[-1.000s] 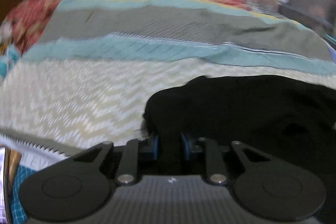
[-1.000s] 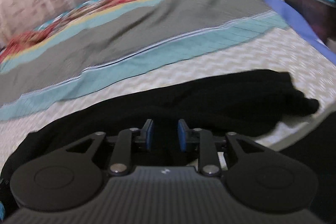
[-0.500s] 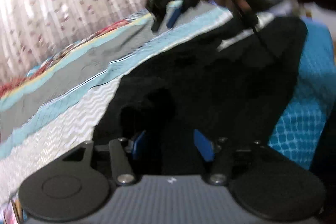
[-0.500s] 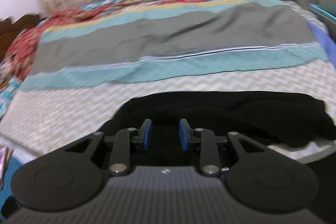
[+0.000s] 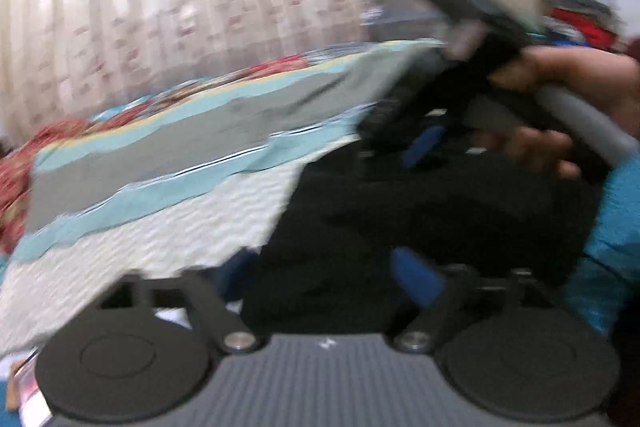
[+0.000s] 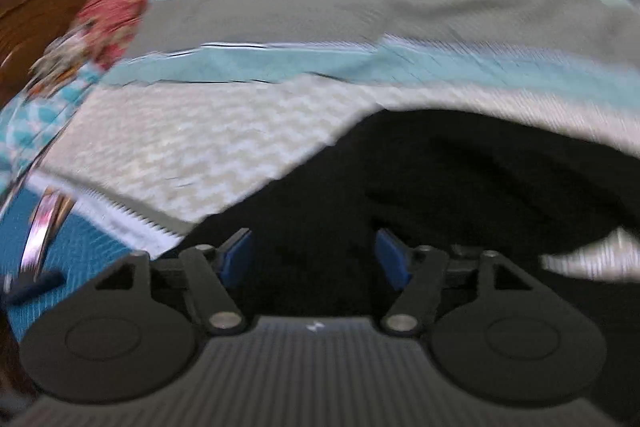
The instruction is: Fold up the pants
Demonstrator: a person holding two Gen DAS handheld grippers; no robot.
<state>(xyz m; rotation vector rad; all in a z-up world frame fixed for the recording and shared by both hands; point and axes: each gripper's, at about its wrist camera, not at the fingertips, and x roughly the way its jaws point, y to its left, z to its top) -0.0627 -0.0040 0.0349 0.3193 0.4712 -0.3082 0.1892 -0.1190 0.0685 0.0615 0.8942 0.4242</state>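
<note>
- Since both your grippers have just been opening, this reads as the let-go after a fold, not a fresh grab.
- Left gripper [image 5: 324,275]: jaws spread wide; black cloth lies between them, but the pads don't look pressed on it. Blur is heavy, so that's a judgement.
- Right gripper [image 6: 316,259]: jaws spread too, w/ the pants [image 6: 440,187] under and between the blue pads [image 6: 236,259], no pinch visible.
- Pants sit as a dark bunched heap on the near, zigzag-patterned part of the bed cover [image 6: 180,155], close to the bed's front edge. Can't tell waist from legs, nor how many layers are stacked.
- From the left view, your right hand [image 5: 560,107] and its tool hover over the far side of the cloth; touching or not, can't tell.
- Step in hand, as I judge it: one fold laid down, cloth released.
- Next move calls for: pull both tools clear w/o dragging the top layer, check the edges line up, then pick two corners of one short end for the next fold.
- Risk: soft knit may snag on a pad and undo the fold.
</note>
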